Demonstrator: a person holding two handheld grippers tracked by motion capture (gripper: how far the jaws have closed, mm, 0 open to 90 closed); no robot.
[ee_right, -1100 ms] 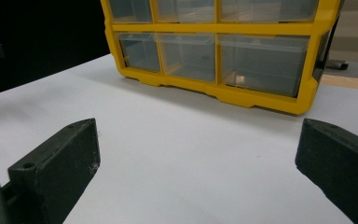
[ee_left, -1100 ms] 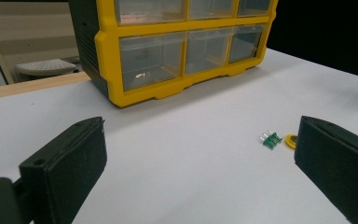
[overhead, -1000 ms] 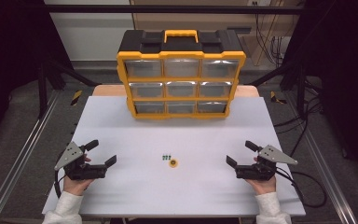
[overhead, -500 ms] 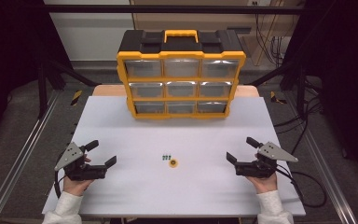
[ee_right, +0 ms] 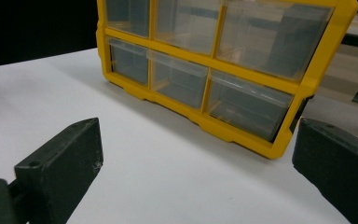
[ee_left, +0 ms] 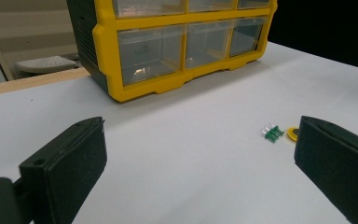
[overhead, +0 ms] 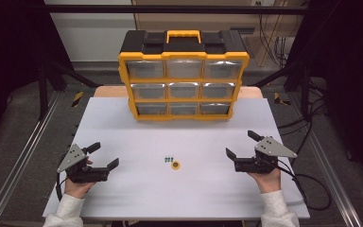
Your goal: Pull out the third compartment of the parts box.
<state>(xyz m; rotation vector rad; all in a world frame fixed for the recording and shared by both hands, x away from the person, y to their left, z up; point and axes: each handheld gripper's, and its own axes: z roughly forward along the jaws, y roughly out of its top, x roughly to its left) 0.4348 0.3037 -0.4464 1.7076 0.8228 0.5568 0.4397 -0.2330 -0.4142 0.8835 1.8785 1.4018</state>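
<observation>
A yellow and black drawer organizer (overhead: 183, 75) with clear drawers stands at the back of the white table (overhead: 123, 132). At the table's middle front lie a small green pin part (overhead: 168, 159) and a yellow ring (overhead: 175, 165), side by side. My left gripper (overhead: 106, 156) rests near the front left, open, with nothing between its jaws. My right gripper (overhead: 242, 144) sits at the front right, open and empty. In the left gripper view the green part (ee_left: 272, 133) and the yellow ring (ee_left: 292, 134) lie just beside the right jaw. The right gripper view faces the organizer (ee_right: 223, 70).
Metal rails (overhead: 23, 156) run along both sides of the table. Cables (overhead: 307, 189) trail off the right edge. Bare white surface spreads between the grippers and the organizer.
My right gripper has shifted slightly; the left gripper and the small parts have stayed put.
</observation>
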